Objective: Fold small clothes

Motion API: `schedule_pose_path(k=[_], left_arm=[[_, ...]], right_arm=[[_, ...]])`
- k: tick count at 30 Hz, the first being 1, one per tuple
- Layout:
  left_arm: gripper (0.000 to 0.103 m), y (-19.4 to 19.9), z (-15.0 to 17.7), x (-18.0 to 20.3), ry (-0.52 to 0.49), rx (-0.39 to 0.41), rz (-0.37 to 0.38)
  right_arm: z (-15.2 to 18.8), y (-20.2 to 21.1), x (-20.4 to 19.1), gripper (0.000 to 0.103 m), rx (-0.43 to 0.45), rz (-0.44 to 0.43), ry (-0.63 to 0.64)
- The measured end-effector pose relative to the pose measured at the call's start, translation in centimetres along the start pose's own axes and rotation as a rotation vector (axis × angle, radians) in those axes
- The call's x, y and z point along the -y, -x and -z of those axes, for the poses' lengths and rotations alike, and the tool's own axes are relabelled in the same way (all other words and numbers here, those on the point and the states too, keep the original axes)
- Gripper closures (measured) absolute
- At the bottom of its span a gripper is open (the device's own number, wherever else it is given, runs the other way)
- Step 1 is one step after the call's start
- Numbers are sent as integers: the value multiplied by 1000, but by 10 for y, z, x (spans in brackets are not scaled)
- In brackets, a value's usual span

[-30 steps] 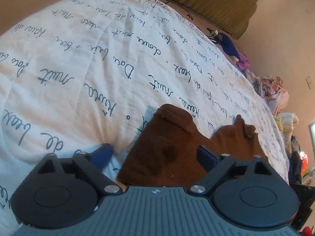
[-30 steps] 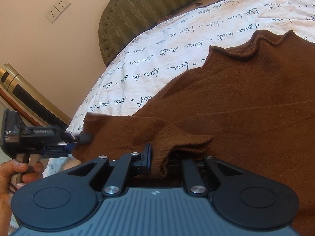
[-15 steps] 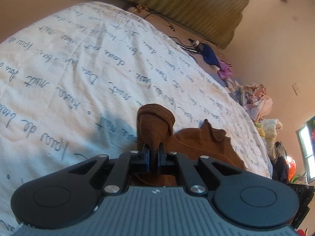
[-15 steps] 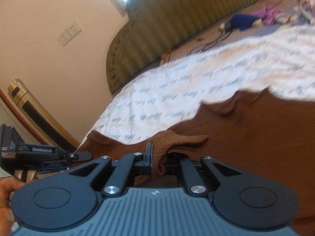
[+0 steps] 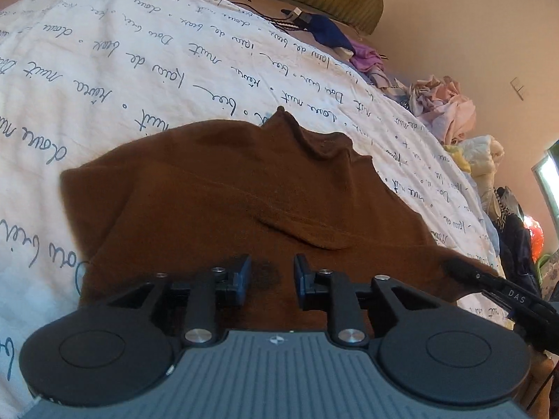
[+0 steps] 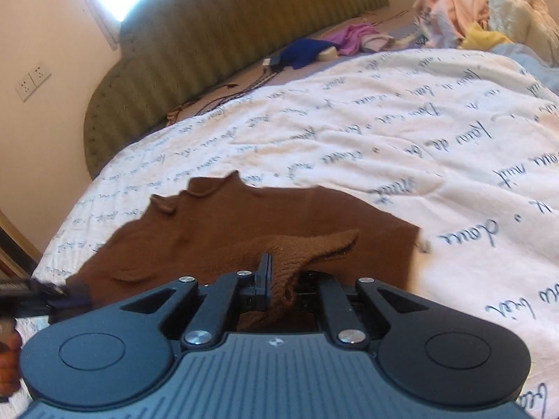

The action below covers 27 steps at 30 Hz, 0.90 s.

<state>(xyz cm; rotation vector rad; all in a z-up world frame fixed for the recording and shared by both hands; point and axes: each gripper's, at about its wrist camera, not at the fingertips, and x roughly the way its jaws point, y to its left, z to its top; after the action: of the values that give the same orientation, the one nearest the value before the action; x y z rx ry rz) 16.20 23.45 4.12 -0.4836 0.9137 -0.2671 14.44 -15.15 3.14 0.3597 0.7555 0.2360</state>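
Note:
A brown knit sweater [image 5: 216, 188] lies spread on the white bedspread [image 5: 139, 52] with script lettering. My left gripper [image 5: 270, 274] is open just above the sweater's near edge, with nothing between its fingers. In the right wrist view my right gripper [image 6: 279, 279] is shut on a bunched ribbed edge of the sweater [image 6: 244, 216], held slightly above the rest of the cloth. The right gripper's tip [image 5: 454, 265] shows at the sweater's right edge in the left wrist view. The left gripper [image 6: 75, 288] shows at the sweater's left corner in the right wrist view.
A green padded headboard [image 6: 227, 28] stands at the far end. A blue garment [image 5: 328, 31], purple cloth and cables lie near it. A pile of pale clothes [image 5: 443, 108] sits along the bed's right side. A hand [image 6: 7, 366] holds the left gripper.
The left gripper closed on a sweater part half a second ago and has now let it go and opened. The sweater now lies flatter. The right gripper stayed shut on its edge.

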Motion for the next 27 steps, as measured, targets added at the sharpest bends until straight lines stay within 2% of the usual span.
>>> schedule_pose_path(k=[2, 4, 6, 7, 8, 9, 10, 11, 12, 13, 15, 17, 19, 20, 22, 24, 27], left_arm=[[56, 12, -1, -6, 5, 44, 20], [56, 7, -1, -11, -9, 18, -55], [64, -3, 4, -17, -54, -25, -111], [68, -3, 7, -20, -79, -5, -126], [74, -1, 8, -23, -70, 5, -129], [74, 1, 8, -27, -40, 10, -112], [74, 5, 6, -32, -11, 16, -94], [70, 10, 6, -35, 11, 21, -78], [62, 17, 6, -34, 13, 28, -64], [58, 26, 7, -30, -13, 41, -61], [32, 40, 12, -18, -86, 74, -61], [25, 44, 19, -7, -147, 76, -66], [25, 39, 25, -3, -185, 69, -104], [25, 33, 27, -4, -193, 56, -129], [25, 24, 32, -12, -206, 54, -154], [25, 20, 40, -16, -273, 82, -181], [25, 24, 47, -11, -338, 91, -219]], right_arm=[[4, 2, 7, 97, 0, 10, 1], [6, 3, 12, 97, 10, 12, 28], [9, -6, 11, 95, -52, 80, 95], [12, -6, 11, 94, -62, 98, 136], [11, -3, 12, 86, -59, 94, 149], [8, 6, 14, 78, -47, 107, 150], [5, 16, 15, 75, -21, 120, 146], [0, 29, 17, 72, 14, 117, 141], [-3, 40, 16, 72, 43, 112, 140], [-7, 47, 14, 72, 62, 113, 149], [-9, 49, 2, 72, 66, 98, 174], [-7, 35, -12, 72, 40, 77, 181], [-1, 15, -22, 72, -7, 55, 187], [4, 3, -25, 72, -42, 71, 193], [19, -14, -25, 73, -71, 171, 252], [28, -13, -14, 73, -34, 178, 272], [29, 0, -12, 73, -21, 236, 276]])
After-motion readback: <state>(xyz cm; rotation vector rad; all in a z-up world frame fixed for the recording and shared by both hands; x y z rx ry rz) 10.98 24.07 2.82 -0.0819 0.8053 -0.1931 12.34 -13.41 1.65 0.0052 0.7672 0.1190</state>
